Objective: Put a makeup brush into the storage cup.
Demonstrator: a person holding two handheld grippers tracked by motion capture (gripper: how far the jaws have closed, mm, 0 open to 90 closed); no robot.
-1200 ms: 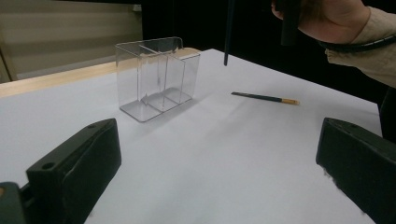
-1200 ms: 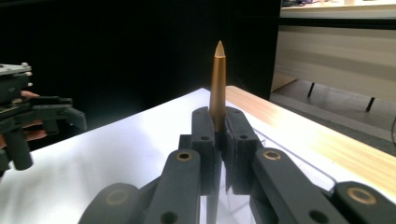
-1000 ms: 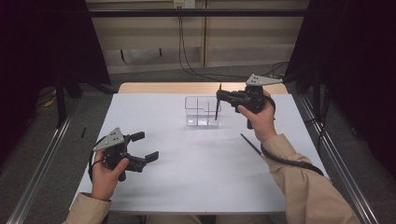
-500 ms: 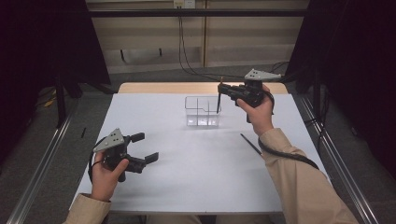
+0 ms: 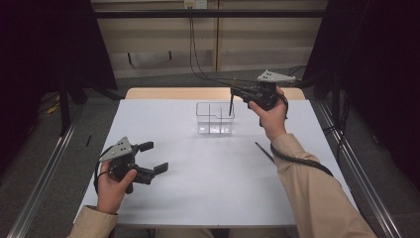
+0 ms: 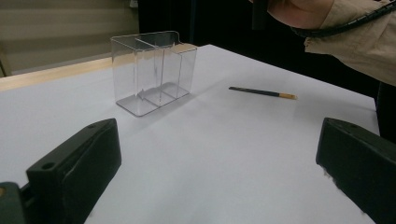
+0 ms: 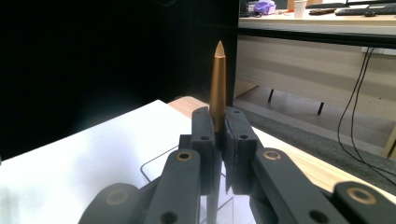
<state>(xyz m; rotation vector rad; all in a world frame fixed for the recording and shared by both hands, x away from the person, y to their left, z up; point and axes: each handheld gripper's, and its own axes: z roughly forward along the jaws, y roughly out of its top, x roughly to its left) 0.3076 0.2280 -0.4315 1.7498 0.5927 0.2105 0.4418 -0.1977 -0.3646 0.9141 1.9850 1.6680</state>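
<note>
A clear divided plastic box (image 5: 215, 119) (image 6: 154, 70) stands at the table's middle back. My right gripper (image 5: 234, 91) (image 7: 218, 126) is shut on a dark pen (image 5: 231, 105) that it holds upright, gold pointed end (image 7: 217, 79) up. The pen's lower end hangs at the box's right compartment; I cannot tell whether it is inside the rim. A second dark pen (image 5: 264, 151) (image 6: 261, 92) lies flat on the table to the right of the box. My left gripper (image 5: 151, 157) (image 6: 217, 144) rests at the front left, jaws wide open with nothing between them.
White sheet (image 5: 208, 188) covers the table, with a wooden edge (image 5: 173, 93) at the back. Metal rails (image 5: 44, 168) run along both sides. Cables (image 5: 198, 54) hang behind the table. The right forearm's sleeve (image 5: 307, 188) crosses the right front.
The right hand has risen slightly with the pen upright over the box. The left gripper has stayed put.
</note>
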